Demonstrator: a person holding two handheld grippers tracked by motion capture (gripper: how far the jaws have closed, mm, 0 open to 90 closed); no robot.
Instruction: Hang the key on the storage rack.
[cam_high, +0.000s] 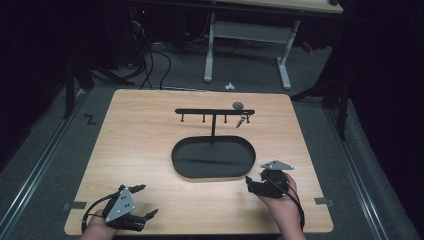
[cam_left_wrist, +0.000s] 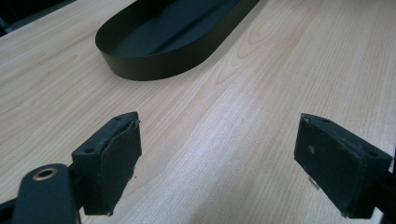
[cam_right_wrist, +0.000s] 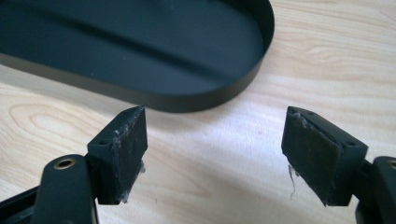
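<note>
Partly cropped oval tray (cam_right_wrist: 196, 100); rack's hanging item (cam_high: 242, 120) indistinct (keys, perhaps).

The desk (cam_high: 150, 150) is showing pale, light-brown wood with a fine streaked grain. The oval tray (cam_high: 213, 172) is showing matte black inside and out, and so is the hook rack (cam_high: 214, 112) rising behind it. A small grey disc (cam_high: 238, 105) is sitting on the rack. Both tools, the left tool (cam_high: 145, 201) and the right tool (cam_high: 254, 181), are showing black, each carrying a grey plate, and their pads (cam_right_wrist: 128, 149) are showing pale fluff along the edges.
</note>
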